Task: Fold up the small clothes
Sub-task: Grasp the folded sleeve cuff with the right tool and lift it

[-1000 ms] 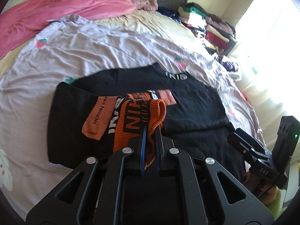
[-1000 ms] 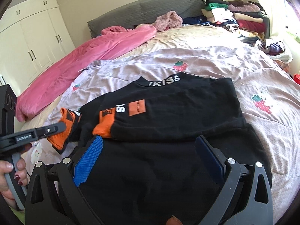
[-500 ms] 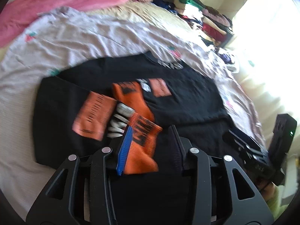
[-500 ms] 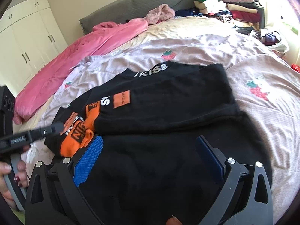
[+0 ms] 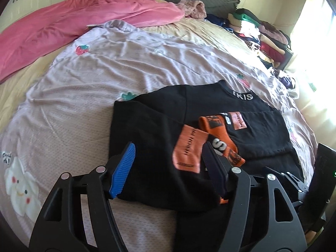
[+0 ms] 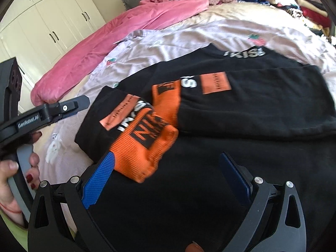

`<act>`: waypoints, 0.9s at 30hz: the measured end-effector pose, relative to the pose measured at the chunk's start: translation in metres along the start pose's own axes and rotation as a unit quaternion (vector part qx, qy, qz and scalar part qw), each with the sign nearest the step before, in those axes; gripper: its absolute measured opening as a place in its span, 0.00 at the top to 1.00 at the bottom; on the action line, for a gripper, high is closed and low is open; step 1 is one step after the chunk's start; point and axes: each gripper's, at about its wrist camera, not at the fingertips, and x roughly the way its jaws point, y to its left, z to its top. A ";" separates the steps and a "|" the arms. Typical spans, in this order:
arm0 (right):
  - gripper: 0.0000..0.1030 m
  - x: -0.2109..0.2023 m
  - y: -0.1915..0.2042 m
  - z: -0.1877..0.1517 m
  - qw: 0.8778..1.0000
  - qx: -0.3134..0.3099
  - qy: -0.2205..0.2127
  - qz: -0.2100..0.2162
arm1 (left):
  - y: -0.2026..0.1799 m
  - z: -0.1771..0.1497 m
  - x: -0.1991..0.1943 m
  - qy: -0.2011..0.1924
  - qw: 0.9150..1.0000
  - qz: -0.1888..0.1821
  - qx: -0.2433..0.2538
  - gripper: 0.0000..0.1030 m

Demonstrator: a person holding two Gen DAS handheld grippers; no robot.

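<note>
Left wrist view: left hand-held gripper (image 5: pixel 168 153) opening over black sweater (image 5: pixel 151 138), nothing gripped. Right hand-held gripper (image 6: pixel 170 168) wide open, orange cuff (image 6: pixel 145 145) just ahead.

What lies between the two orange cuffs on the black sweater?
In the right wrist view, nothing separates the orange cuffs on the black sweater: they overlap, the nearer cuff lying on the farther.

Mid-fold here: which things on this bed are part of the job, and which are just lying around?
Part of the job:
- black sweater, both orange cuffs folded in
- left gripper, jaws opening, nothing between them
- right gripper, open

Lying about:
- pink blanket
- strawberry sheet
- stacked clothes
</note>
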 end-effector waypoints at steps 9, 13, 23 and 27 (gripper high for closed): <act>0.60 0.031 0.002 0.013 0.999 0.019 0.018 0.024 | 0.011 -0.004 -0.002 -0.005 1.000 0.003 -0.005 0.43; 0.90 0.027 0.009 0.014 0.999 0.001 0.009 0.032 | 0.018 -0.006 -0.004 -0.007 1.000 0.006 -0.008 0.43; 0.91 -0.021 0.038 0.033 0.994 -0.090 -0.058 0.026 | 0.023 -0.004 -0.019 -0.020 1.000 0.001 -0.015 0.43; 0.91 -0.044 0.039 0.049 0.990 -0.109 -0.085 0.019 | 0.021 -0.002 -0.024 -0.023 1.000 -0.004 -0.014 0.43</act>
